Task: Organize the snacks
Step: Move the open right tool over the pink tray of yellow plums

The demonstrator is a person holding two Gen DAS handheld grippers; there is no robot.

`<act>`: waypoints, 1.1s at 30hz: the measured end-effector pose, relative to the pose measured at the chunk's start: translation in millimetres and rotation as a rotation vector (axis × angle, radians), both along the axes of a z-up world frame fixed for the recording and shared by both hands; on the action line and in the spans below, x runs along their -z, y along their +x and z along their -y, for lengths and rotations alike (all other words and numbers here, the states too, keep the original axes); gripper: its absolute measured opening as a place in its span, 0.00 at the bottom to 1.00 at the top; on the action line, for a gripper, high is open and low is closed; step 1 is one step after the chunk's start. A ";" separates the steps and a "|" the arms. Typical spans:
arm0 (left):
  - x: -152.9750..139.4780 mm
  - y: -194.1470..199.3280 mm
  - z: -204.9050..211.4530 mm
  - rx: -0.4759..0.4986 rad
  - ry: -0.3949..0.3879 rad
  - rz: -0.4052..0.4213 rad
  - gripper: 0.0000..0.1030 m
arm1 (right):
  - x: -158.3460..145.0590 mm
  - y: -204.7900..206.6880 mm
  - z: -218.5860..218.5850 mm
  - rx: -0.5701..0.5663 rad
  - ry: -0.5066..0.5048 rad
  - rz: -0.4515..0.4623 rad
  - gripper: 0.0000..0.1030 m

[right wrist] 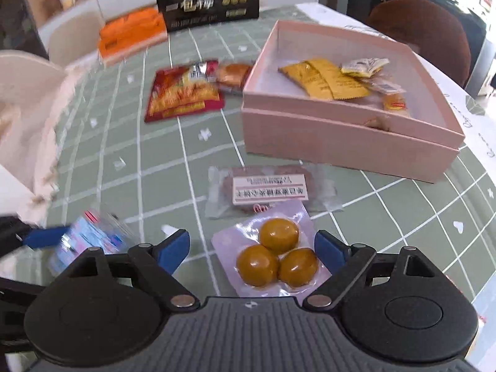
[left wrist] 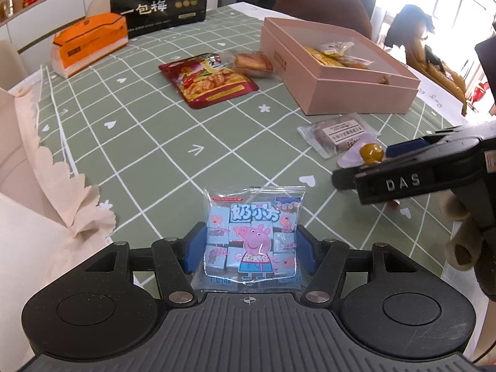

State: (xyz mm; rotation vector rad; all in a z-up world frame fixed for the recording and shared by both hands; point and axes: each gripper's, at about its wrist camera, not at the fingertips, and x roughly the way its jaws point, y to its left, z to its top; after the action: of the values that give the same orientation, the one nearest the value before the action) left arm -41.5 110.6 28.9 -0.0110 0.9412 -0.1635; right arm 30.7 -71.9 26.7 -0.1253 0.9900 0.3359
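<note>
**Straddling two snack packs, neither jaw set closed**

Spanning a clear blue-and-white candy pouch (left wrist: 252, 237) with a pink cartoon pig on it, the left gripper (left wrist: 250, 249) has its blue pads on either side of the pack. A narrow gap shows at each side, so the jaws stand spread and not clamped. The pouch lies flat on the green checked tablecloth (left wrist: 148, 142).

The right gripper (right wrist: 251, 249) is likewise released, its blue pads well apart around a lilac vacuum pack holding three yellow-brown balls (right wrist: 276, 255). That pack rests on the cloth, its far edge overlapping a clear-wrapped brown pastry with a white label (right wrist: 269, 187).

Beyond these sits an open pink box (right wrist: 347, 145). Inside it lie a yellow sachet (right wrist: 325, 82) and several smaller wrapped items toward the right wall.

Left of the box, on the cloth, is a red snack bag (left wrist: 209, 80), with a small wrapped golden cake (left wrist: 252, 62) just beside it, nearest the box wall.

At the far table edge are an orange tissue pack (left wrist: 90, 42) and a tall black bag with gold print (left wrist: 158, 0).

The left-wrist view shows the right gripper's body at the right edge, above the lilac pack.
</note>
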 end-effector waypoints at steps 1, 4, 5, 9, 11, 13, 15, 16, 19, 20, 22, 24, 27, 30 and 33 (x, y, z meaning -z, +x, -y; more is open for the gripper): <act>0.2 -0.2 0.3 0.001 0.003 0.002 0.64 | 1.8 -1.7 0.6 -0.001 -0.013 0.003 0.86; 0.7 -1.2 1.8 0.003 0.012 0.009 0.64 | 1.3 -12.9 9.3 0.017 -0.006 0.026 0.69; 0.8 -1.6 2.3 0.003 0.015 0.010 0.64 | -0.1 -18.4 13.0 0.031 -0.004 0.035 0.62; 0.6 -1.2 3.1 0.005 0.020 0.009 0.65 | -3.2 -39.0 25.7 0.030 0.043 0.008 0.59; 0.4 -1.5 3.5 0.008 0.021 0.008 0.65 | -4.9 -49.9 27.7 -0.004 0.060 -0.016 0.60; 0.3 -2.1 4.7 0.012 0.024 0.006 0.65 | -6.7 -57.1 31.6 -0.029 0.090 -0.037 0.60; 0.0 -2.3 6.1 0.013 0.023 0.003 0.65 | -9.2 -62.7 34.9 -0.014 0.083 -0.015 0.71; 0.0 -1.9 7.2 0.015 0.021 0.001 0.65 | -9.7 -63.9 36.4 0.002 0.068 0.006 0.73; -0.2 -0.9 11.2 0.026 0.010 -0.002 0.65 | -7.7 -61.1 39.5 0.032 0.034 0.018 0.73; -0.1 -0.7 12.5 0.027 0.007 -0.002 0.65 | -5.8 -59.1 40.6 0.035 0.039 0.002 0.73; 0.2 -0.4 15.5 0.030 0.007 -0.003 0.65 | -2.7 -57.5 41.1 0.042 0.049 -0.018 0.76; 0.2 -0.5 16.6 0.029 0.007 -0.004 0.65 | -2.2 -58.6 39.2 0.044 0.058 -0.016 0.79; -0.2 -0.2 14.6 0.016 -0.012 -0.004 0.65 | 1.3 -62.0 31.0 0.035 0.047 0.001 0.86; -0.6 0.1 11.5 0.002 -0.035 -0.004 0.65 | 5.0 -61.8 20.1 -0.006 -0.002 0.031 0.87; -1.1 0.4 9.6 0.002 -0.045 -0.006 0.65 | 2.9 -56.2 18.6 -0.012 0.002 0.032 0.71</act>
State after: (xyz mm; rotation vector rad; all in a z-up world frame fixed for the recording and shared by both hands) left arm -41.0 101.0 30.1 -0.0523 0.9432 -0.1872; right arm -25.5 -90.5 23.8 -0.1349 0.9574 0.3452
